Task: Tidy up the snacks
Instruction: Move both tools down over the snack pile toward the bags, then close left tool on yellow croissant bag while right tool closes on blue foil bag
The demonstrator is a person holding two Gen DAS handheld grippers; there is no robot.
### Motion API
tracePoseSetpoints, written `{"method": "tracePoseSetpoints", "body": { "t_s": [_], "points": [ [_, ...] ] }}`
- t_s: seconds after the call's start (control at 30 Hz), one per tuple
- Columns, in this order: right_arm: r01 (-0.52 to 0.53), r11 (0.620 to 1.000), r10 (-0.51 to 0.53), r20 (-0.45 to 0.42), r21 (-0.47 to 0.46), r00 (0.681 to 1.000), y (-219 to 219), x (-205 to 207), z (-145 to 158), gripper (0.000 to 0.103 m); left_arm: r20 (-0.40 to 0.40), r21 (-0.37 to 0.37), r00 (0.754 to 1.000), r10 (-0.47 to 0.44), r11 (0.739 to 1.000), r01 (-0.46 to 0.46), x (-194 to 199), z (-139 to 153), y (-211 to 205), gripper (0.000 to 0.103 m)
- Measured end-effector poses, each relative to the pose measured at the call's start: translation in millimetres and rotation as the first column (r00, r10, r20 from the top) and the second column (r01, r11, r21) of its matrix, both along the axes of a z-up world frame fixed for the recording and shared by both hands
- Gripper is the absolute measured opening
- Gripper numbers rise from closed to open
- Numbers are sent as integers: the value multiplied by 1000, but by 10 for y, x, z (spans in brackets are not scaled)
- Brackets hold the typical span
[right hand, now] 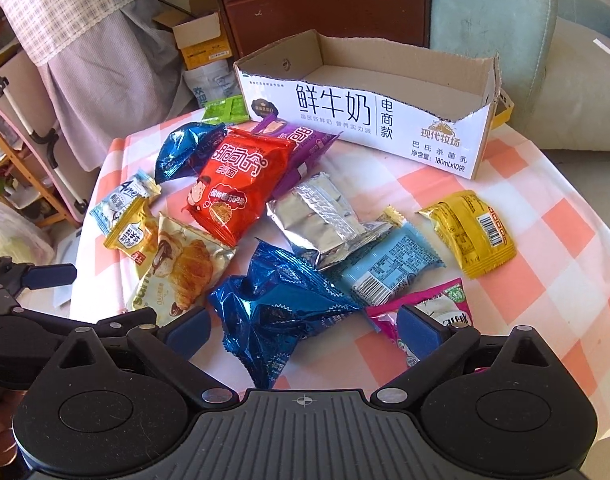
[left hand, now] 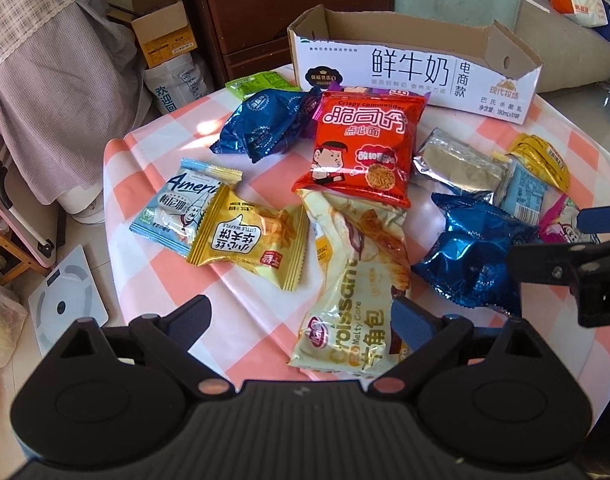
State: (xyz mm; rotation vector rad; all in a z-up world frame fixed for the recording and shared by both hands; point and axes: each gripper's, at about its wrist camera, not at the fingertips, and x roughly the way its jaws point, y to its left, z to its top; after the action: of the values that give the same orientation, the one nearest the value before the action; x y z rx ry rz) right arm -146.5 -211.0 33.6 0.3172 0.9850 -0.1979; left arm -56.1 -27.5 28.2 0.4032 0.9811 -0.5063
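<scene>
Hovering over the snacks, my left gripper (left hand: 301, 322) gapes wide and empty, the croissant packet (left hand: 355, 276) between its fingers. My right gripper (right hand: 303, 330), equally wide and empty, straddles a blue foil packet (right hand: 273, 308); the milk carton box (right hand: 369, 120) sits ahead.

Round desk (right hand: 553, 216) with pink-white checked cloth. On it: cut-open milk carton box (right hand: 369, 128) at the far edge, scattered snack packets in front: red noodle pack (right hand: 241, 180), silver pack (right hand: 325, 220), blue foil pack (right hand: 277, 308), yellow pack (right hand: 469, 232), croissant pack (left hand: 357, 280).
</scene>
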Motion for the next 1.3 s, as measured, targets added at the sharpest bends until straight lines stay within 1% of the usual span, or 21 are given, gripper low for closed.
{"method": "tracePoseSetpoints", "body": {
  "t_s": [0.13, 0.3, 0.4, 0.57, 0.67, 0.73, 0.77, 0.8, 0.83, 0.87, 0.9, 1.03, 1.13, 1.2, 1.23, 1.27, 1.3],
  "points": [
    [35, 998, -33, -21, 54, 999, -18, 53, -55, 97, -6, -14, 1000, -9, 1000, 9, 16, -45, -35, 96],
    [76, 992, -71, -49, 105, 996, -12, 134, -128, 97, 10, 1, 999, -40, 999, 40, -11, -118, -114, 96],
    [103, 985, -94, -70, 137, 993, -14, 180, -186, 97, 17, -5, 999, -47, 999, 47, -17, -139, -133, 96],
    [142, 979, -131, -83, 146, 988, -14, 239, -255, 90, 27, -18, 999, -42, 999, 43, -4, -142, -126, 96],
    [144, 980, -132, -90, 141, 987, 7, 266, -288, 82, 25, -29, 999, -48, 998, 49, -6, -141, -115, 92],
    [138, 980, -125, -95, 146, 988, 21, 278, -321, 73, 15, -47, 998, -55, 997, 56, -3, -143, -105, 84],
    [133, 979, -120, -91, 154, 989, 28, 278, -324, 71, 8, -60, 998, -59, 996, 59, -1, -142, -97, 80],
    [124, 980, -111, -85, 157, 990, 40, 279, -322, 66, -7, -80, 998, -61, 995, 60, 5, -138, -82, 71],
    [116, 981, -104, -81, 153, 991, 51, 276, -317, 65, -25, -98, 998, -62, 993, 59, 15, -134, -67, 63],
    [105, 984, -94, -79, 145, 992, 65, 274, -308, 64, -38, -111, 997, -61, 992, 56, 23, -129, -51, 60],
    [94, 986, -84, -77, 137, 993, 74, 270, -300, 64, -44, -118, 997, -61, 992, 55, 26, -123, -38, 54],
    [34, 992, -25, -72, 119, 997, 83, 239, -259, 61, -20, -104, 997, -81, 991, 78, -9, -87, -9, 45],
    [-18, 996, 25, -69, 90, 997, 105, 184, -214, 61, -18, -87, 995, -94, 992, 92, -30, -79, 12, 46],
    [-29, 997, 34, -74, 78, 997, 96, 159, -205, 61, -15, -85, 996, -92, 992, 90, -28, -79, 21, 49],
    [-22, 996, 29, -81, 84, 996, 80, 160, -213, 64, -13, -84, 996, -90, 993, 88, -24, -86, 19, 54],
    [-5, 995, 15, -95, 101, 995, 53, 165, -232, 64, -10, -76, 996, -88, 993, 87, -21, -95, 8, 58],
    [11, 993, 1, -105, 116, 994, 31, 169, -247, 64, -3, -65, 996, -86, 994, 85, -19, -110, -6, 68]
  ]
}}
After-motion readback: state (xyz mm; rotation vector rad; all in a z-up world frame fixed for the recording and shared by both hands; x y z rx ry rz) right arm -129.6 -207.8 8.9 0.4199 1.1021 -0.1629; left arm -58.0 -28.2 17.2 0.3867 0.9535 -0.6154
